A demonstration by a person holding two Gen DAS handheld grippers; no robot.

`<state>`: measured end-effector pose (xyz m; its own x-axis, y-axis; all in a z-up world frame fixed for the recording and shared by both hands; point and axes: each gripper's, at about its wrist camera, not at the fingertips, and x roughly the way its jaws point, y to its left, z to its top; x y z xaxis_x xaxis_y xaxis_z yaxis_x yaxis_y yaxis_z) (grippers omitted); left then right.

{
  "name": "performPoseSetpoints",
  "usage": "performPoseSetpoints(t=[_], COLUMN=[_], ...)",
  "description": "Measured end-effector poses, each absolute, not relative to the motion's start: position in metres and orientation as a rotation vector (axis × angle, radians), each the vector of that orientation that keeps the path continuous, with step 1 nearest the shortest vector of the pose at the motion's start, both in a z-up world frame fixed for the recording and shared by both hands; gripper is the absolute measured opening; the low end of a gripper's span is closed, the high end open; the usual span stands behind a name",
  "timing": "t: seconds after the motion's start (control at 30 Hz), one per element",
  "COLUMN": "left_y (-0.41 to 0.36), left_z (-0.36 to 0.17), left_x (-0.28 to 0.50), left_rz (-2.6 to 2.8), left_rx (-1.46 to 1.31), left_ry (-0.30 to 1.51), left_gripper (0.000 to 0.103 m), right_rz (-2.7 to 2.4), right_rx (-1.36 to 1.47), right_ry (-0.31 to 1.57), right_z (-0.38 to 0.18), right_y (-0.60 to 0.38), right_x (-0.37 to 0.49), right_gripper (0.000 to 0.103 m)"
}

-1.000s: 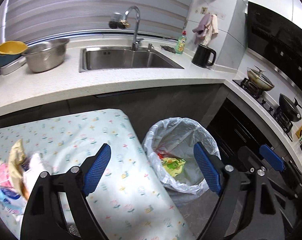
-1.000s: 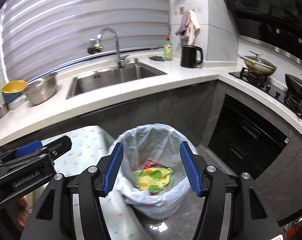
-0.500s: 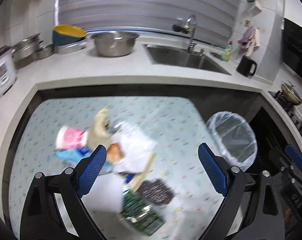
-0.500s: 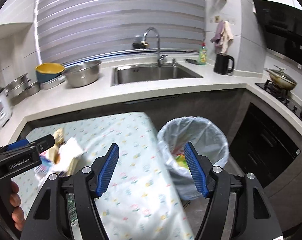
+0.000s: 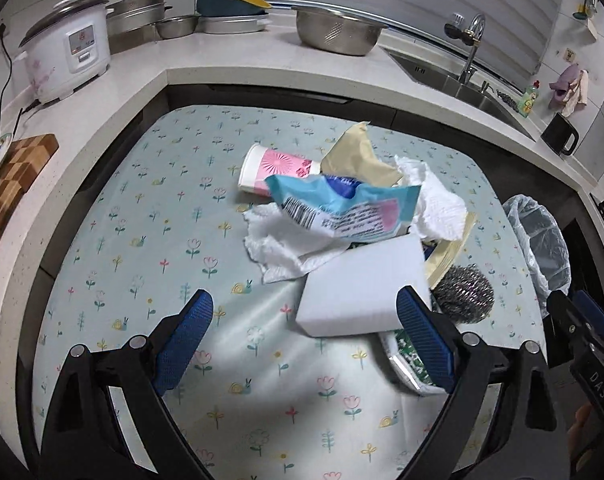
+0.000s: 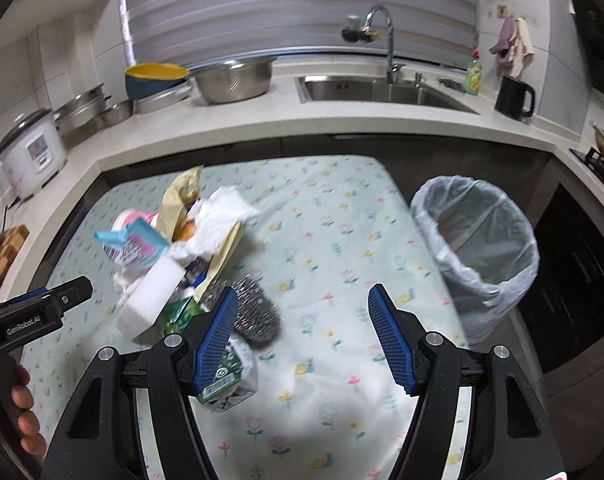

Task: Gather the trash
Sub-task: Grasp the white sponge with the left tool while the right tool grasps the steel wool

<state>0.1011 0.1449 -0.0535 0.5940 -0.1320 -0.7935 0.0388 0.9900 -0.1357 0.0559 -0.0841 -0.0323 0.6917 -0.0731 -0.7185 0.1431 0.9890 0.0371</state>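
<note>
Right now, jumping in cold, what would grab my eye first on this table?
The heap of trash on the floral tablecloth: a white foam block in front, a steel wool scourer to its right, a blue-and-pink wrapper and pink paper cup behind. Off the table's right edge stands the bag-lined bin. Both grippers hover open and empty.

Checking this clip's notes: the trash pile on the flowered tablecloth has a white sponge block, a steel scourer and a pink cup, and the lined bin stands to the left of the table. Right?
Not quite. The bin stands to the right of the table, not the left; the right wrist view shows it. The rest holds: the white sponge block, steel scourer and pink cup lie in the pile.
</note>
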Motion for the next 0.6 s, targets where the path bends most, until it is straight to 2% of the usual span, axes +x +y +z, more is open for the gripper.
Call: performPoseSetpoints(t=[0.3,0.4,0.6], left_y=[0.15,0.147,0.139], left_z=[-0.082,-0.084,-0.084], left_x=[0.099,0.1,0.112], left_rz=[-0.124,-0.154,-0.22], left_rx=[-0.139,-0.178,-0.282], left_ry=[0.996,1.011,1.033], left_gripper=[0.09,0.094,0.095], right_rz=[-0.069,-0.059,-0.044], right_rx=[0.058,0.038,0.022], right_ry=[0.876,0.895,0.92], right_z=[-0.068,-0.079,-0.093], right_y=[-0.066,-0.063,-0.062], right_x=[0.081,0.089,0.102], right_gripper=[0.065,0.065,0.065])
